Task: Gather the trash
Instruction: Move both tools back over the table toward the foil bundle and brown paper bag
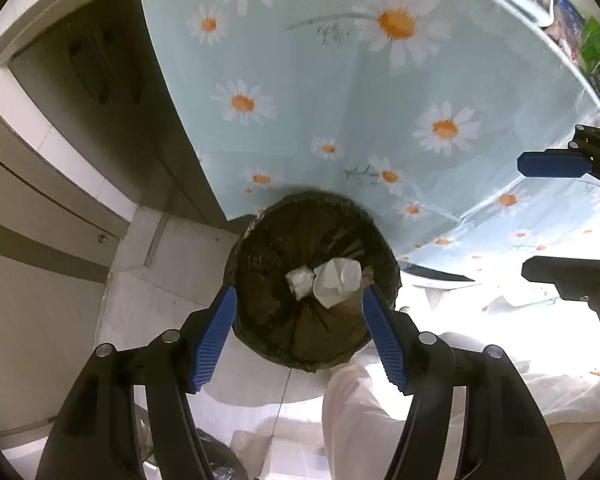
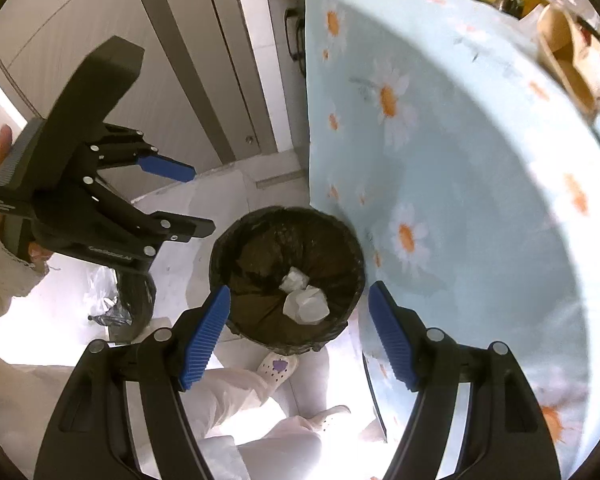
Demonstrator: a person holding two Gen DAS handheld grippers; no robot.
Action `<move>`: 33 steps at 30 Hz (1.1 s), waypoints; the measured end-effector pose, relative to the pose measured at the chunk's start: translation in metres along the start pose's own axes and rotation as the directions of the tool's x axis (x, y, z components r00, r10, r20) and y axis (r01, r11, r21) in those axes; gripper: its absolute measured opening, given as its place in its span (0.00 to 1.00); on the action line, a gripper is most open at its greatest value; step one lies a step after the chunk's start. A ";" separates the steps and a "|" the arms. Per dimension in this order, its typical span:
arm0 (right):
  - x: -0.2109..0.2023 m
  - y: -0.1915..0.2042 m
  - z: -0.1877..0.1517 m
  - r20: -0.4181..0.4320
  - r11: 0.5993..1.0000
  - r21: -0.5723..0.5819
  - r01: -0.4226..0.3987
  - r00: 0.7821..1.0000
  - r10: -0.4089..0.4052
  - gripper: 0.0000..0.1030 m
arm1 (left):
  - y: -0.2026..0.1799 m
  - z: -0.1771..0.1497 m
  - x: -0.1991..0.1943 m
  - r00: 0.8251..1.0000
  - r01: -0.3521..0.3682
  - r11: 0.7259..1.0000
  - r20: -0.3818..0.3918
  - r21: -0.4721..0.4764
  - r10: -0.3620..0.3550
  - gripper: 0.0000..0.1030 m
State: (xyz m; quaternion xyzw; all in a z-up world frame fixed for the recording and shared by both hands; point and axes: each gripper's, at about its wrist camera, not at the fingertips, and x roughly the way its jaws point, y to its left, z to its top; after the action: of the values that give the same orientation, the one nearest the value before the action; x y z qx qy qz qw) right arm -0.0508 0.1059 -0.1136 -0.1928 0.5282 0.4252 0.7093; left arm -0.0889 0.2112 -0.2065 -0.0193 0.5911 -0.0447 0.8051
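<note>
Left wrist view first: the biggest thing I see is the pale blue tablecloth printed with white-and-orange daisies (image 1: 340, 92), draping down over the far and right side of the scene, its hanging edge just beside the bin below. From the right wrist view the same cloth (image 2: 480, 184) fills the right half, with cardboard boxes (image 2: 572, 60) on the tabletop at the far right corner. Grey cabinet doors (image 1: 40, 184) stand on the left, and the pale tiled floor (image 1: 172, 252) runs between them and the cloth. Next in size is the round waste bin lined with a black plastic bag (image 1: 268, 320), standing on the floor below both tools; in the right wrist view its rim (image 2: 236, 240) sits close against the cloth's edge. My left gripper (image 1: 296, 336) hangs above the bin with its blue ribbed pads spread apart and nothing between them. My right gripper (image 2: 298, 332) is likewise released, jaws apart and empty, also over the bin. The right wrist camera also catches the left gripper (image 2: 198, 200) from the side, held by a hand in a cream sleeve (image 2: 0, 272). A white perforated clog (image 2: 278, 368) shows on the floor near the bin. Smallest are the two crumpled white paper wads (image 1: 328, 282), lying touching each other at the bottom of the bag, (image 2: 302, 298) the task's trash already inside the bin.
</note>
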 end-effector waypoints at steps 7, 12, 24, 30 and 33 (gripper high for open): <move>-0.039 -0.001 0.008 0.076 0.998 0.049 0.037 0.996 -0.041 0.69 | -0.002 0.011 -0.021 0.999 -0.006 0.999 0.034 0.041 0.005 0.62; -0.062 -0.005 0.011 0.129 0.993 0.103 0.059 0.989 -0.072 0.69 | 0.001 0.022 -0.036 0.998 -0.002 0.998 0.063 0.063 -0.002 0.62; -0.122 -0.048 0.023 0.198 0.967 0.223 0.121 0.966 -0.167 0.69 | -0.007 0.070 -0.069 0.991 -0.013 0.995 0.131 0.100 0.000 0.62; -0.137 -0.085 0.025 0.218 0.959 0.238 0.153 0.954 -0.206 0.69 | -0.022 0.103 -0.079 0.987 -0.019 0.992 0.160 0.128 -0.001 0.62; -0.144 -0.109 0.028 0.227 0.954 0.255 0.159 0.949 -0.219 0.69 | -0.032 0.120 -0.086 0.985 -0.024 0.990 0.170 0.139 0.000 0.62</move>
State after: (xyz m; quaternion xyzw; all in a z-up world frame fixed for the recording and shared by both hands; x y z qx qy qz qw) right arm 0.0418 0.0074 0.0095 -0.1023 0.4590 0.3108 0.8260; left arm -0.0013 0.1849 -0.0860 0.0371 0.5160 -0.0795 0.8521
